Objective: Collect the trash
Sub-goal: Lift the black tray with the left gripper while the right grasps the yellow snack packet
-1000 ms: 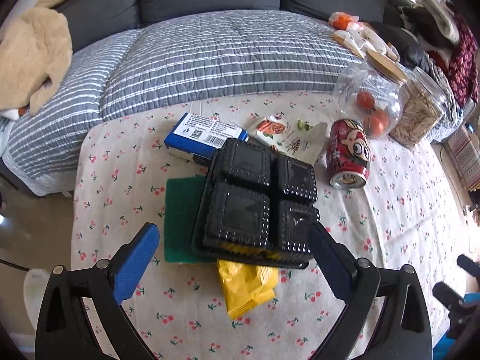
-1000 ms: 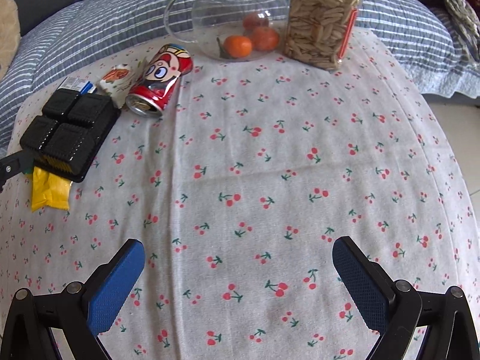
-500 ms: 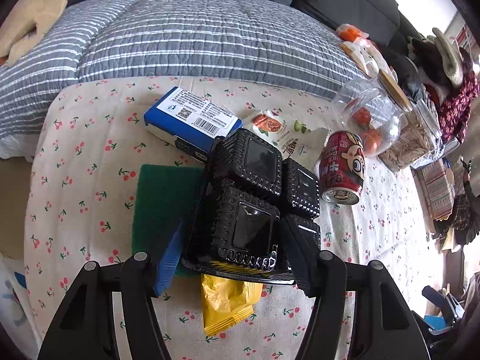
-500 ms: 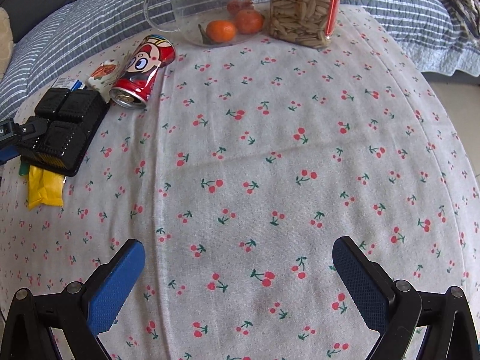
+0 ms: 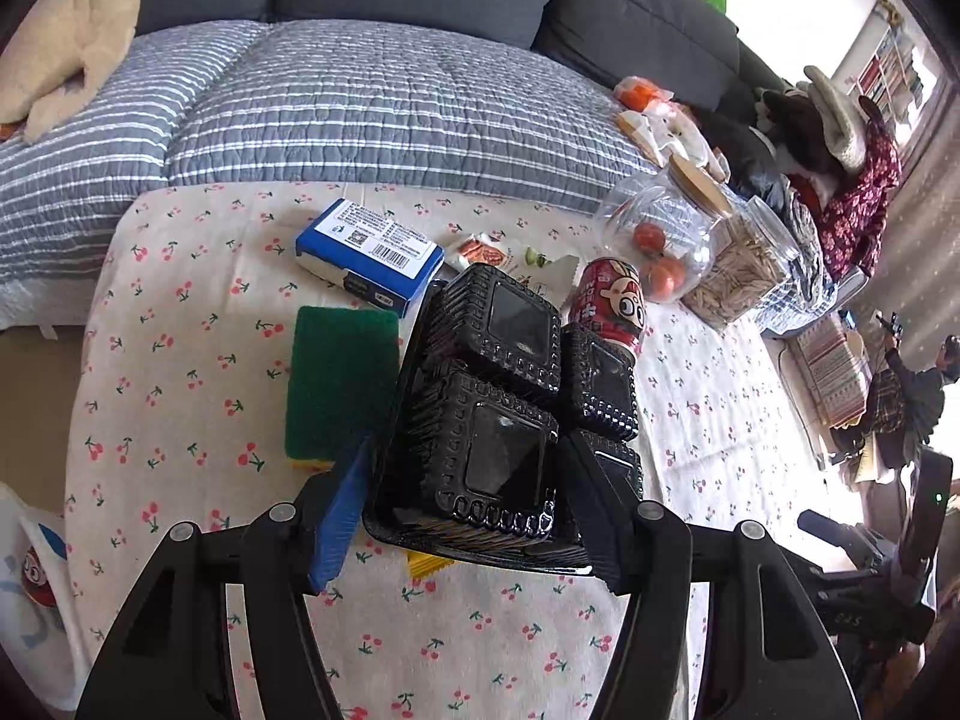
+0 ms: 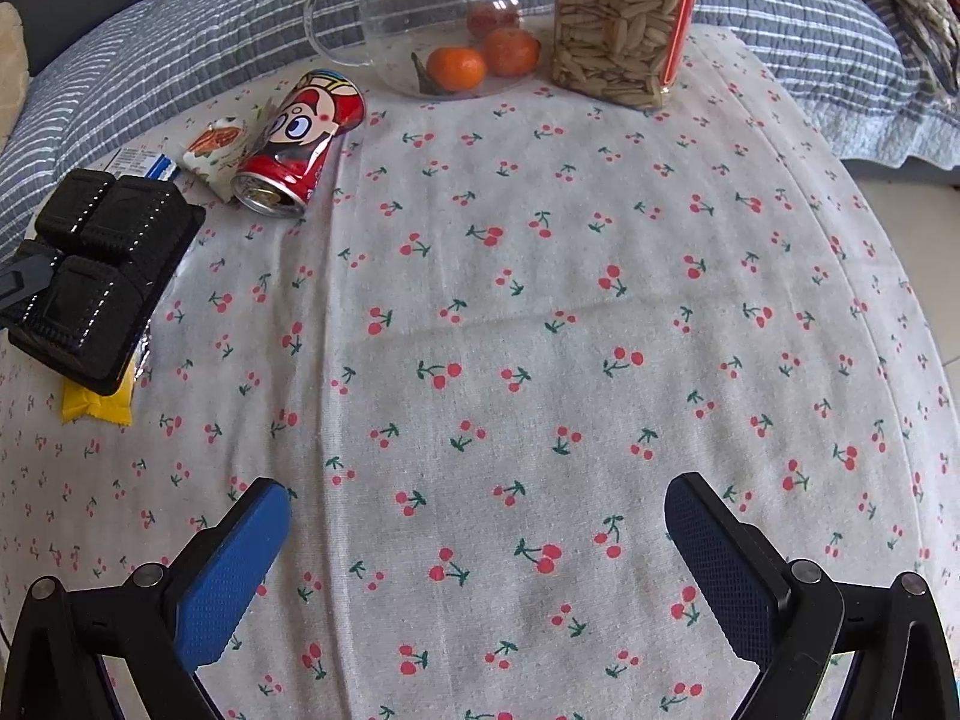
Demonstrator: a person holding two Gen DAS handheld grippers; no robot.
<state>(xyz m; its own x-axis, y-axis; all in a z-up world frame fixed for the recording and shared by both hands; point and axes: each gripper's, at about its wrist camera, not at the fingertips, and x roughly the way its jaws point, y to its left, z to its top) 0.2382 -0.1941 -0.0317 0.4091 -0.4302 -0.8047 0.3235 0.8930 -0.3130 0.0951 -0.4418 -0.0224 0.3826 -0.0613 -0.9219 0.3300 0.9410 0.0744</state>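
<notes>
**Gripping the black tray: the first piece of trash comes off the cloth**

Closing around the black plastic tray (image 5: 510, 414), the left gripper (image 5: 474, 516) now has it pinched: a second ago its fingers stood wide on either side of the tray, and they have since drawn in until the blue pad (image 5: 339, 525) presses the tray's left edge and the dark one bears on its right side. The tray, a four-pocket insert lying upside down, is tilted with its near edge raised. In the right wrist view its near corner hangs over the yellow wrapper (image 6: 96, 405) and appears to be clear of the cloth. The green scouring sponge (image 5: 342, 378), partly under the tray before, now shows almost whole beside it, so the tray has shifted with the hand.

The right gripper (image 6: 477, 564) hovers over a bare stretch of the cherry-print tablecloth (image 6: 540, 312) that covers the counter, its fingers wide apart with nothing between them, as it was a second ago.

For the task, this looks like the pick-up finished and the carry-off about to start. No bin shows clearly, though a white bag (image 5: 24, 588) at the lower left edge of the left wrist view may be the place for it. Left on the counter are the tipped red drink can (image 6: 300, 144), the small printed snack packet (image 6: 213, 144), the yellow wrapper and the blue box (image 5: 369, 252). The glass jar of oranges (image 6: 456, 18) and the jar of seeds (image 6: 624, 18) look like keepers rather than trash.
</notes>
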